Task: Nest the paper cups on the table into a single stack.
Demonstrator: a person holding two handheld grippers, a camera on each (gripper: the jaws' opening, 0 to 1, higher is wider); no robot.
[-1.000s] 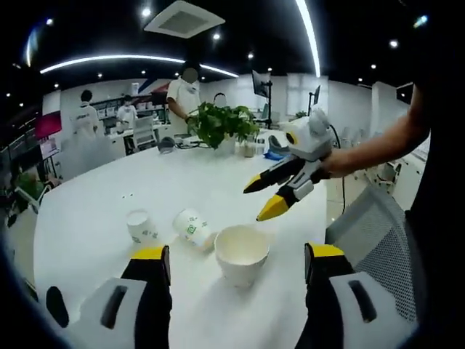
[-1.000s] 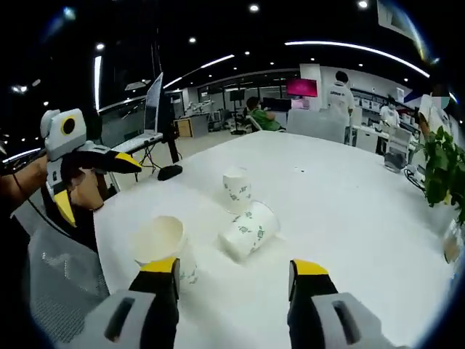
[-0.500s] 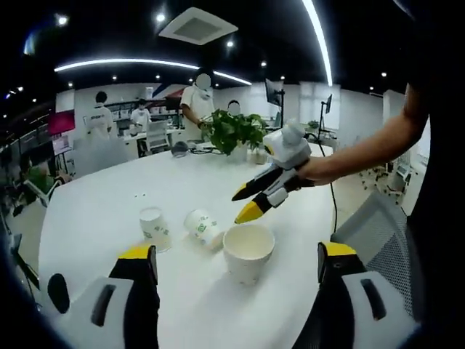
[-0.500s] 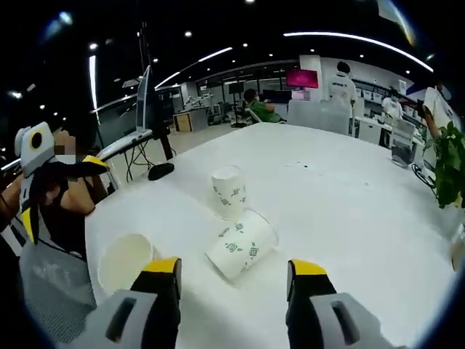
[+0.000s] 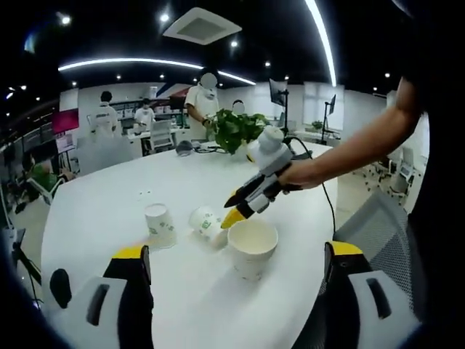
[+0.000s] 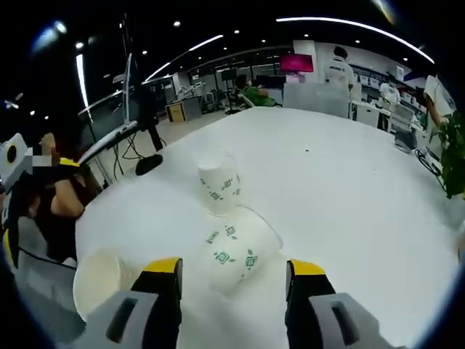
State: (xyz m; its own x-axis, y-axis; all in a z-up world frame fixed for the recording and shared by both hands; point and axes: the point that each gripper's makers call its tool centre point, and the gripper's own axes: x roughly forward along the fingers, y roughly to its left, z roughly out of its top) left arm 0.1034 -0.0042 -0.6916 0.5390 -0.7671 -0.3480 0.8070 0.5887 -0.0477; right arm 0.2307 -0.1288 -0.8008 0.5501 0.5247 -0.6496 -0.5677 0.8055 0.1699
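A large white round-edged table (image 5: 109, 211) carries three white paper cups with green printed marks, and around it lie a leafy green potted plant (image 5: 234, 129) at the far edge in the left gripper view, a grey mesh office chair (image 5: 374, 218) beside the table's near corner, and several people standing or sitting at desks beyond. In the left gripper view, nothing stands between the left gripper (image 5: 236, 258) and the nearest cup, an upright white paper cup (image 5: 252, 247) with its open mouth facing up, sitting on the table between the left gripper's widely spread yellow-tipped jaws and touched by neither. Just behind it, a second paper cup lying on its side (image 5: 205, 221) rests on the table with its long axis roughly level, its mouth end toward the upright cup. A third paper cup standing upside down (image 5: 159, 223) sits just beside the lying one, base upward. The right gripper (image 5: 236, 207), held by a person's hand (image 5: 301, 173), comes in from the right with its yellow tips close over the lying cup and the rim of the upright one; its jaws are parted and hold nothing. In the right gripper view the lying cup (image 6: 236, 251) sits between the parted jaws, the inverted cup (image 6: 219, 184) behind it and the open cup (image 6: 102, 280) to the left.
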